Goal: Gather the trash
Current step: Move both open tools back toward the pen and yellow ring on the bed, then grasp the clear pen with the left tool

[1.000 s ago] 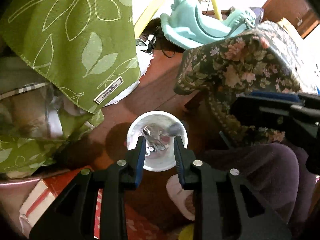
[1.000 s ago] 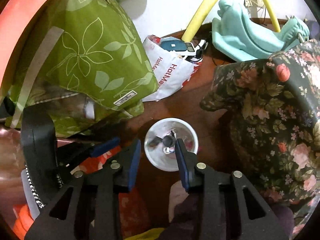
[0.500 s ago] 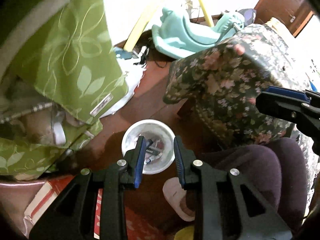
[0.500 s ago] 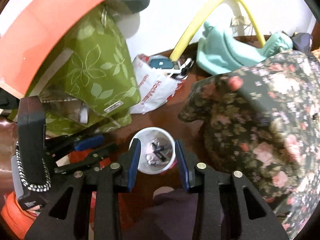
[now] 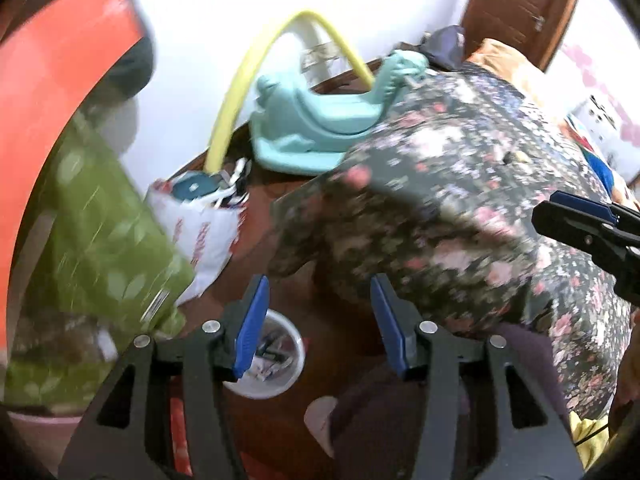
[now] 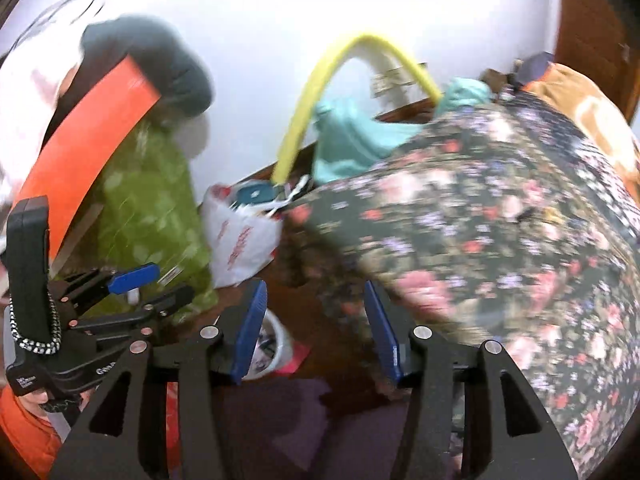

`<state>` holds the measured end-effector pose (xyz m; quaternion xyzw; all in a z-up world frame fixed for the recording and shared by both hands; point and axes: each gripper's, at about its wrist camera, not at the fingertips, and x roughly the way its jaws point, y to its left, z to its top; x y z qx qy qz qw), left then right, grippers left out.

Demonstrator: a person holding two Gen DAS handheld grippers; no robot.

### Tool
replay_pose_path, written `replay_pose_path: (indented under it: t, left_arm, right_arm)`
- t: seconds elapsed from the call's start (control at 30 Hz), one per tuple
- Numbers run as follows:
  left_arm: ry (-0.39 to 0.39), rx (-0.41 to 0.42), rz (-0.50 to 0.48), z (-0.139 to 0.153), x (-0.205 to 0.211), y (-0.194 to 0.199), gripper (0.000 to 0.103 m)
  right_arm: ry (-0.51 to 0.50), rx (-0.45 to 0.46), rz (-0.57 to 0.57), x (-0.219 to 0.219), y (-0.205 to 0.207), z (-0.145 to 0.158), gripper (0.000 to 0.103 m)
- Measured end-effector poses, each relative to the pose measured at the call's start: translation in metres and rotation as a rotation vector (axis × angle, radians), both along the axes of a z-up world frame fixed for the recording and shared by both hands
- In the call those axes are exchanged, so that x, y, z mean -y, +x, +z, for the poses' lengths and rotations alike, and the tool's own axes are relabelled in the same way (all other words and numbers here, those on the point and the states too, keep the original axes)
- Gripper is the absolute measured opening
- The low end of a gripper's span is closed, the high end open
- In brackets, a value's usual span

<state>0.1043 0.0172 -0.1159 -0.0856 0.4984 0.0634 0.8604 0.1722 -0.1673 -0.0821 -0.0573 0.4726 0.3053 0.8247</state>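
**Mia:** What is way over at nine o'clock?

**Ben:** A big orange thing (image 5: 60, 92), and below it a green leafy cloth (image 5: 100, 248). Both look smeary, so I can't say more.

**Mia:** And next to the cloth?

**Ben:** A white bag with red letters (image 5: 204, 236) on the brown floor (image 5: 340, 344). A yellow hoop (image 5: 256, 60) bends up behind it, at about twelve o'clock. A light blue toy (image 5: 316, 124) sits under the hoop.

**Mia:** Where is the trash?

**Ben:** In the white cup (image 5: 280, 364) on the floor, at about seven o'clock. I think there are wrappers in it, but it is blurry.

**Mia:** Are the tongs holding it?

**Ben:** No. The left tongs (image 5: 318, 320) have just been opening. Their blue pads stand apart with nothing between them. The cup shows behind the left pad.

**Mia:** And the other tongs?

**Ben:** The right tongs (image 6: 314, 324) have just been opening too, and nothing is in them. The cup peeks out low, near seven o'clock.

**Mia:** What is at three o'clock?

**Ben:** A dark flowery cover (image 6: 500, 240), hanging over something big.
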Motion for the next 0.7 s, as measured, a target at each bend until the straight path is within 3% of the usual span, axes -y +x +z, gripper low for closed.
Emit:
replay_pose_path:
  t: [0.3, 0.57, 0.6, 0.7]
  left_arm:
    - [0.009, 0.066, -0.160, 0.032, 0.070, 0.080, 0.052]
    - [0.000, 0.083, -0.254, 0.027, 0.118, 0.148, 0.052]
    - [-0.008, 0.079, -0.264, 0.023, 0.124, 0.158, 0.052]
    - [-0.030, 0.057, -0.290, 0.010, 0.136, 0.181, 0.052]
  right_arm:
    - [0.006, 0.001, -0.210, 0.100, 0.061, -0.002, 0.047]
    - [-0.060, -0.007, -0.304, 0.160, 0.115, -0.024, 0.047]
    - [-0.065, -0.013, -0.316, 0.166, 0.122, -0.029, 0.048]
    - [-0.070, -0.024, -0.365, 0.182, 0.145, -0.044, 0.064]
